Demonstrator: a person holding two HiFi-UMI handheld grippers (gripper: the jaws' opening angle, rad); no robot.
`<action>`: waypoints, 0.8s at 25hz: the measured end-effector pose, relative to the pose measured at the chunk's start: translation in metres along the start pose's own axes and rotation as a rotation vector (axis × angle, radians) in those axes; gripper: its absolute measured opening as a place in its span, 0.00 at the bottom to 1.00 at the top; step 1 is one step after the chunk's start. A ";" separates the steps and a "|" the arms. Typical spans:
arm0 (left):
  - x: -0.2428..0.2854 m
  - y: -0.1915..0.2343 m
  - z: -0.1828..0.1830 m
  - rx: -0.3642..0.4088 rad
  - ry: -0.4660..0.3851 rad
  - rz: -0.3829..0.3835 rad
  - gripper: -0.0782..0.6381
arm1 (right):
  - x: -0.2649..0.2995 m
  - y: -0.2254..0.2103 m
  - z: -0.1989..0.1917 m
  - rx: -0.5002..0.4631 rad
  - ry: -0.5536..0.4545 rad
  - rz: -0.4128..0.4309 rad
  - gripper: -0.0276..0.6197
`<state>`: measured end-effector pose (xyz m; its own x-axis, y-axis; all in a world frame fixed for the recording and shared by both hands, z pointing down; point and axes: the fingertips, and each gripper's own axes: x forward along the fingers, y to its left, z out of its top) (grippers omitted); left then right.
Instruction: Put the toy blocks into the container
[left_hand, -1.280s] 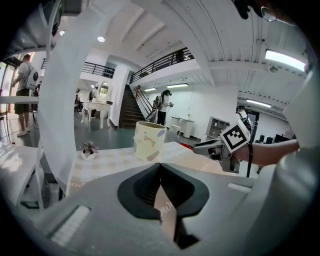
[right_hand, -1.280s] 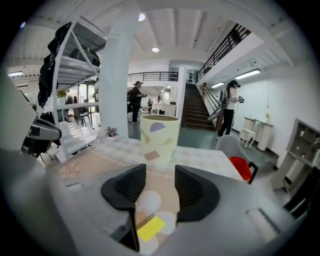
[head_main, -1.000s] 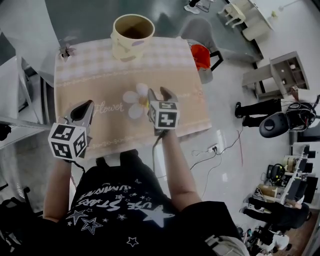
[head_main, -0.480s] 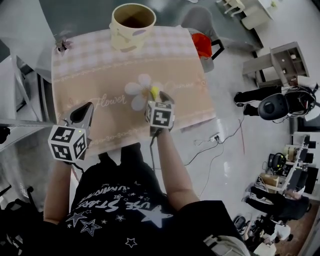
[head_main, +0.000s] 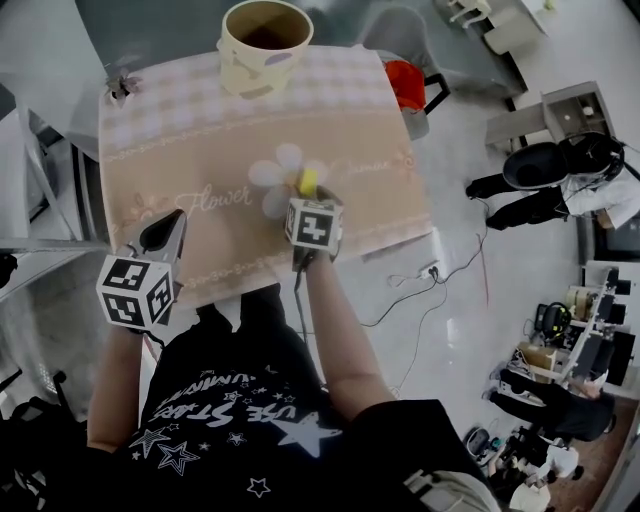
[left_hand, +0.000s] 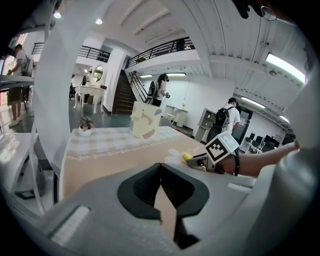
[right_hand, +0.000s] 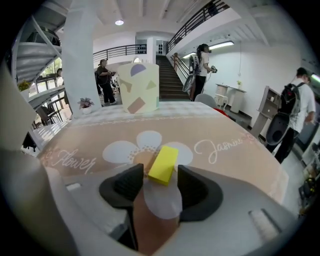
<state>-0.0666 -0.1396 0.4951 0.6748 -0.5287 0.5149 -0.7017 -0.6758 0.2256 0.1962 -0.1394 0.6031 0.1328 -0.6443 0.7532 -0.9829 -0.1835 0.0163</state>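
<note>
While my right gripper's jaws, just opened wider, straddle the yellow block w/o pinching, it lies at the table's middle, well apart from the far-edge container; left gripper closed, empty.

floor: pale grey | stairs: dark, balcony rail above | ceiling lights: on

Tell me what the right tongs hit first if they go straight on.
The right tongs would meet the yellow block lying on the tablecloth. Its near end seems already between the jaws, which have just been opening and do not appear to touch it.
</note>
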 end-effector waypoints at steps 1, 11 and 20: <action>0.000 0.000 -0.001 -0.001 0.001 0.000 0.12 | 0.000 0.001 0.000 0.007 0.002 0.003 0.37; -0.003 0.003 0.006 -0.022 -0.022 0.016 0.12 | -0.008 0.006 0.011 -0.003 0.012 0.043 0.27; 0.002 0.003 0.037 -0.030 -0.084 0.037 0.12 | -0.031 0.004 0.079 -0.034 -0.142 0.107 0.27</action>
<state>-0.0589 -0.1616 0.4663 0.6644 -0.5949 0.4524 -0.7320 -0.6400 0.2335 0.1978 -0.1793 0.5278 0.0412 -0.7573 0.6517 -0.9958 -0.0841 -0.0348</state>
